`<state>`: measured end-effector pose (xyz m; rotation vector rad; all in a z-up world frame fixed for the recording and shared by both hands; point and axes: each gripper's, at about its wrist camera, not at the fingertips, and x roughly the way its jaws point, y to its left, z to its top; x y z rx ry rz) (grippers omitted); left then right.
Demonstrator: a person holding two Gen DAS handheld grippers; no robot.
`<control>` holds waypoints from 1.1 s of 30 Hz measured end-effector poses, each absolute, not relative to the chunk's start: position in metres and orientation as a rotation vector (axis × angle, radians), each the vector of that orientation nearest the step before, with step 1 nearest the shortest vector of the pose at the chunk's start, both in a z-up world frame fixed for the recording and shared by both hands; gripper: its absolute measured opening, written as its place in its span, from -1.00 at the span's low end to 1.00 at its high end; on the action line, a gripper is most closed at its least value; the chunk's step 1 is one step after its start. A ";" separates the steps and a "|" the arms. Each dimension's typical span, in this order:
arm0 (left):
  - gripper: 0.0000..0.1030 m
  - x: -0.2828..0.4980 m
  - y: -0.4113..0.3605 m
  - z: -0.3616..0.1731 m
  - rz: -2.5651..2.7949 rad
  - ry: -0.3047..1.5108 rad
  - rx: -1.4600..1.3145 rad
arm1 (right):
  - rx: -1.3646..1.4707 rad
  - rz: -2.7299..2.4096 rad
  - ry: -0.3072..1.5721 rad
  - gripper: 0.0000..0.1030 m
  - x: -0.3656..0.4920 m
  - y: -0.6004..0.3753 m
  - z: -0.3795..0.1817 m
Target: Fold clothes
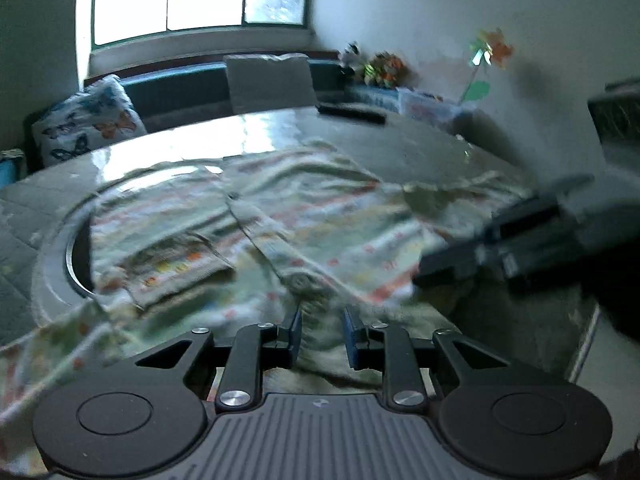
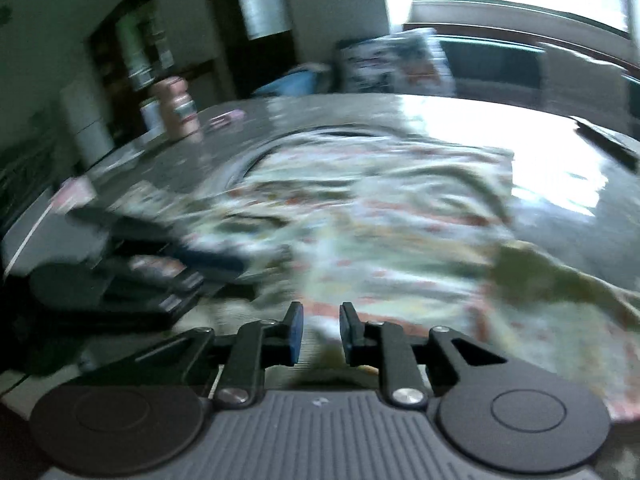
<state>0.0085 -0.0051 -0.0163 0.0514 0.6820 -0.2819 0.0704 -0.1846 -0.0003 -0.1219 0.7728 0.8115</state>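
A light patterned shirt (image 1: 280,216) with a button placket and a chest pocket lies spread on the round table; it also shows in the right wrist view (image 2: 380,232). My left gripper (image 1: 322,334) sits at the shirt's near edge with its jaws a little apart and cloth between them. My right gripper (image 2: 320,332) is also at the near edge, jaws a little apart with cloth between them. Each gripper shows in the other's view, the right one (image 1: 500,248) and the left one (image 2: 160,272), both blurred.
The glossy round table (image 1: 248,132) has a turntable ring (image 1: 76,256) under the shirt. A chair back (image 1: 268,80) and a butterfly cushion (image 1: 88,120) stand behind it. A dark remote (image 1: 352,112) lies at the far edge. Cups and bottles (image 2: 176,108) stand at the table's left.
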 end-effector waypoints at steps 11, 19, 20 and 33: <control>-0.52 0.006 -0.013 -0.021 -0.301 0.695 0.092 | 0.014 0.548 0.737 -0.62 0.139 -0.234 -0.012; -0.51 0.008 -0.012 -0.021 -0.305 0.700 0.089 | 0.030 0.476 0.728 -0.58 0.167 -0.242 -0.025; -0.51 0.008 -0.012 -0.021 -0.306 0.701 0.089 | 0.037 0.466 0.722 -0.54 0.166 -0.247 -0.024; -0.49 0.010 -0.015 -0.020 -0.307 0.707 0.106 | 0.133 0.154 0.678 -0.29 0.157 -0.357 -0.025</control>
